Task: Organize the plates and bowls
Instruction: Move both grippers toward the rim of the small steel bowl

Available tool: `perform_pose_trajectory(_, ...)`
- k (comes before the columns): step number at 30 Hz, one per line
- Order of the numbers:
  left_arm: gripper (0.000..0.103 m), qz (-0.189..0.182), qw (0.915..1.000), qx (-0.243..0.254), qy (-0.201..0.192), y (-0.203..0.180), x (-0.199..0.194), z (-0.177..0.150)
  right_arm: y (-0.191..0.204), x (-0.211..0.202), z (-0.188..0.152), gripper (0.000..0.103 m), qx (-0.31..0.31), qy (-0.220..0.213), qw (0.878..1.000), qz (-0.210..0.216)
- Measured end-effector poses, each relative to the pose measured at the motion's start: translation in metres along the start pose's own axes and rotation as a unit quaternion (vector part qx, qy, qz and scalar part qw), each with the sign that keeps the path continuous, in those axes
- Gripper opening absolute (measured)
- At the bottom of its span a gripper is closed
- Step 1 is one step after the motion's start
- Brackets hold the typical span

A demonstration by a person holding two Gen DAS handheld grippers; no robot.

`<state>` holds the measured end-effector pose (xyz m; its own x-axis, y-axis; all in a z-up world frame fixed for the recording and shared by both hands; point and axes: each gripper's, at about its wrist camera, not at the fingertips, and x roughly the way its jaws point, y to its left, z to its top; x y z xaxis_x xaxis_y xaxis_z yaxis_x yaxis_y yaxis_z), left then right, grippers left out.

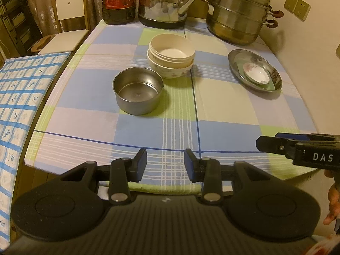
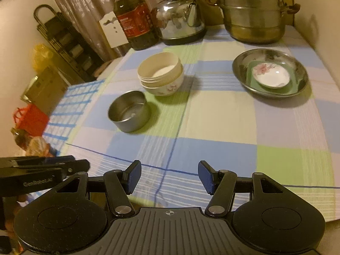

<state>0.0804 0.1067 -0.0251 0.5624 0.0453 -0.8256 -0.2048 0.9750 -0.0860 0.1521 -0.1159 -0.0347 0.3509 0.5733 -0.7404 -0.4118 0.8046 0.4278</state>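
Note:
A steel bowl (image 1: pixel 138 93) (image 2: pixel 128 111) stands alone on the checked tablecloth. Just behind it a cream bowl (image 1: pixel 172 46) (image 2: pixel 159 68) sits nested in a floral bowl (image 1: pixel 170 69) (image 2: pixel 165 88). To the right a steel plate (image 1: pixel 255 72) (image 2: pixel 269 72) holds a green square plate (image 2: pixel 250 78) with a small floral dish (image 1: pixel 256 73) (image 2: pixel 271 75) on top. My left gripper (image 1: pixel 165 164) is open and empty over the table's near edge. My right gripper (image 2: pixel 169 176) is open and empty, also near the front edge; it shows at the right of the left wrist view (image 1: pixel 297 148).
At the back of the table stand an oil bottle (image 1: pixel 119 0) (image 2: pixel 133 21), a steel kettle (image 1: pixel 165 2) (image 2: pixel 180 19) and a stacked steamer pot (image 1: pixel 238 12) (image 2: pixel 252 12). A chair (image 1: pixel 68 21) and a blue-checked surface (image 1: pixel 19 106) lie to the left.

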Motion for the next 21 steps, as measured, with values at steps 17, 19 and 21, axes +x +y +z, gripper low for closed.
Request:
perform_pose_trajectory(17,0.035,0.010,0.9999,-0.008,0.003,0.024,0.023,0.023,-0.007,0.035,0.021,0.060,0.042,0.025,0.999,-0.004)
perform_pose_trajectory(19,0.035,0.012,0.9999,-0.010,0.002,0.030,0.026,0.027,-0.007,0.040,0.024,0.060,0.038,0.025,0.999,-0.014)
perform_pose_trajectory(21,0.035,0.014,0.9998,-0.012,0.000,0.037,0.030,0.031,-0.005,0.047,0.027,0.060,0.032,0.031,0.999,-0.022)
